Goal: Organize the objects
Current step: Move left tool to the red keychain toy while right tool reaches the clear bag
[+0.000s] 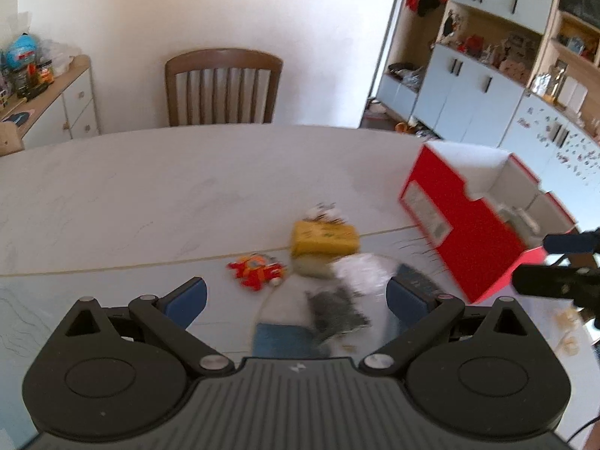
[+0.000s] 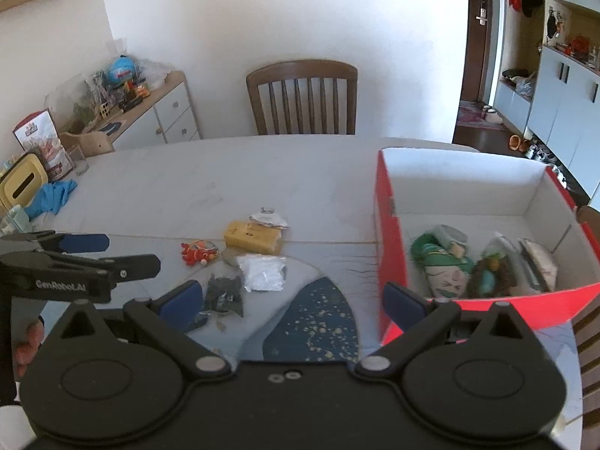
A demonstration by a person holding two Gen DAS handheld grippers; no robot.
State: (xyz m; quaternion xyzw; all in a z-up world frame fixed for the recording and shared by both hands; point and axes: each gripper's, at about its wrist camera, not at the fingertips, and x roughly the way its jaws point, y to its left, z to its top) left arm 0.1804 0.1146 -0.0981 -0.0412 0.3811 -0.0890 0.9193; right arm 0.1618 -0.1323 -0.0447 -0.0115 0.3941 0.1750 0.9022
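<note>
Several small items lie loose on the pale table (image 2: 150, 195): a yellow packet (image 2: 253, 238), a red-orange toy (image 2: 198, 251), a white bag (image 2: 262, 273), a dark grey bag (image 2: 223, 294) and a small white packet (image 2: 268, 219). My left gripper (image 1: 298, 300) hangs open above them, the dark grey bag (image 1: 335, 311) and white bag (image 1: 360, 268) lying below its jaws, untouched. The yellow packet (image 1: 324, 238) and toy (image 1: 257, 270) sit just beyond. My right gripper (image 2: 294, 300) is open and holds nothing, between the pile and the red box (image 2: 390, 225). A green packet (image 2: 442, 262) and other items lie in the box.
A wooden chair (image 2: 302, 97) stands at the table's far side. A yellow tissue box (image 2: 22, 187) and a blue cloth (image 2: 54, 195) sit at the table's left end, before a cluttered sideboard (image 2: 165, 112). Cabinets (image 1: 472, 86) line the right wall.
</note>
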